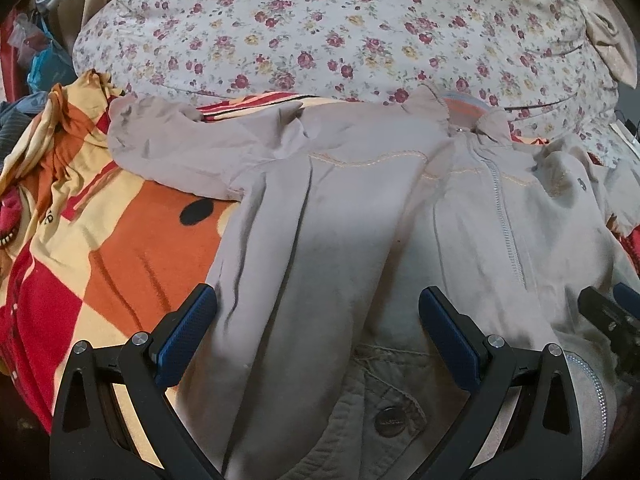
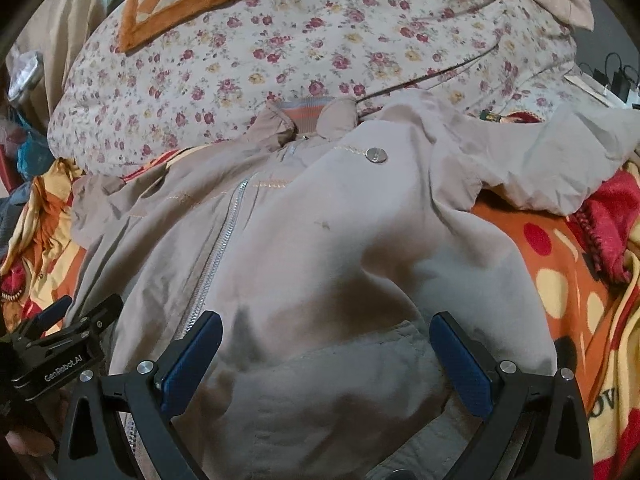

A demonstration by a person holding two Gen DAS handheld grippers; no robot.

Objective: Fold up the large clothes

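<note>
we hover both grippers, left and right, jaws wide, empty | jacket flat, zipped | we pinch hem corners evenly, fold toward collar

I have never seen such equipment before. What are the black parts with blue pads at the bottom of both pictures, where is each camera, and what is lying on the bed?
There is no robot here. A person holds a pair of tongs in each hand, and a wide-angle camera on each looks forward along its two fingers. One picture is from the left tongs, the other from the right tongs. Both stand open above the cloth and hold nothing. Each also shows at the edge of the other's picture.

A beige jacket lies spread out, front up, with its zipper closed and its collar far from the cameras. Under it is an orange, red and yellow blanket, and beyond it a flowered quilt.
</note>
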